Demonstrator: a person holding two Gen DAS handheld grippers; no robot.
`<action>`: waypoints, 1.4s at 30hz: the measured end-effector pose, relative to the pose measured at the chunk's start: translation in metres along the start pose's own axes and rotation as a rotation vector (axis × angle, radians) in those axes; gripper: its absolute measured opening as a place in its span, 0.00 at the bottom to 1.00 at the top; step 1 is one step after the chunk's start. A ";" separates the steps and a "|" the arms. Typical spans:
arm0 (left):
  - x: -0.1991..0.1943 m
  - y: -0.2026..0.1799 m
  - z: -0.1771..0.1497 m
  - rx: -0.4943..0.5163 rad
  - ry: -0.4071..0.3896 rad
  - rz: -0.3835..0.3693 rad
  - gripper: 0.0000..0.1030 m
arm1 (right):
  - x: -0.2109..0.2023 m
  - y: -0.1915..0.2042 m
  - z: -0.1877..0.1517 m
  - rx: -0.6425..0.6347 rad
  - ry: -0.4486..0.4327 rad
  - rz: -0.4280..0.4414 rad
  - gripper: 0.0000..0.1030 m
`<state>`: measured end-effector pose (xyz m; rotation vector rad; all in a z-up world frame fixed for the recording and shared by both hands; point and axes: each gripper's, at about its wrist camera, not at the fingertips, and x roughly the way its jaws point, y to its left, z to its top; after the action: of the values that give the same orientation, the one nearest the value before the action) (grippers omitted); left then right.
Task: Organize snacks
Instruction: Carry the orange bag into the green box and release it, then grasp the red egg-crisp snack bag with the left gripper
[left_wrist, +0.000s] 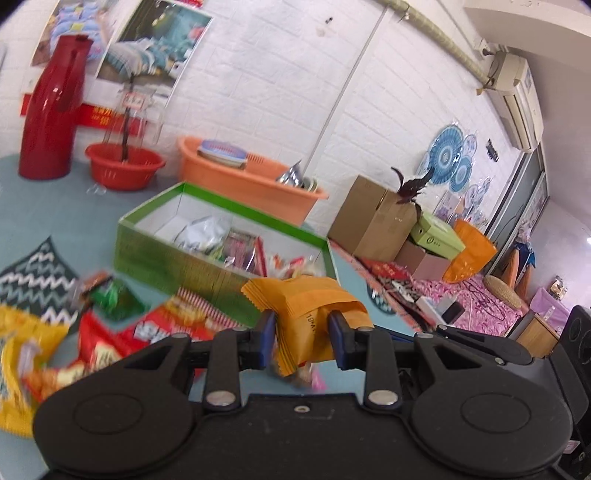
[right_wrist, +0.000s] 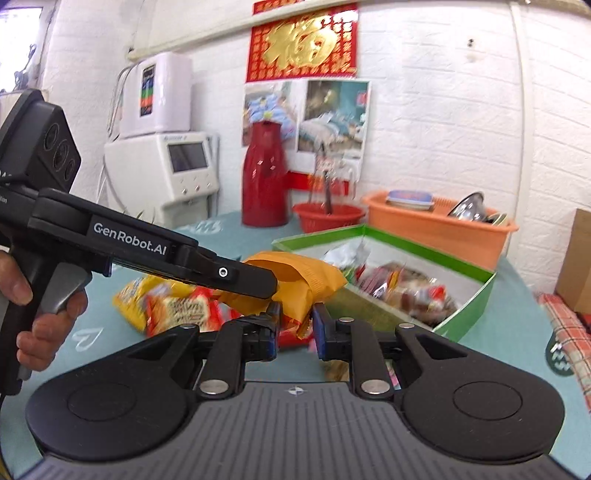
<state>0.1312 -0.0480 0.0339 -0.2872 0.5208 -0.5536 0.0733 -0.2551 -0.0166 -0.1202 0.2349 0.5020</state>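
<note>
My left gripper is shut on an orange snack packet and holds it above the table, just in front of the green box. The box is open and holds several wrapped snacks. In the right wrist view the left gripper comes in from the left with the same orange packet. My right gripper sits just below that packet, its fingers close together with the packet's lower corner between them. Loose red and yellow snack bags lie on the table at the left, also in the right wrist view.
An orange basin with a tin and metal ware stands behind the green box. A red basket and a tall red thermos stand at the back left. Cardboard boxes sit to the right, off the teal table.
</note>
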 end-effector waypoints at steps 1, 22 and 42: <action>0.004 0.000 0.006 0.002 -0.008 -0.008 0.60 | 0.001 -0.003 0.003 0.009 -0.014 -0.008 0.33; 0.110 0.042 0.059 -0.030 -0.018 -0.055 0.60 | 0.082 -0.077 0.019 0.092 -0.089 -0.111 0.33; 0.076 0.036 0.046 -0.020 -0.014 0.072 1.00 | 0.065 -0.063 0.006 -0.035 -0.092 -0.193 1.00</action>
<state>0.2265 -0.0555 0.0282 -0.2896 0.5217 -0.4766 0.1607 -0.2783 -0.0235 -0.1522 0.1230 0.3192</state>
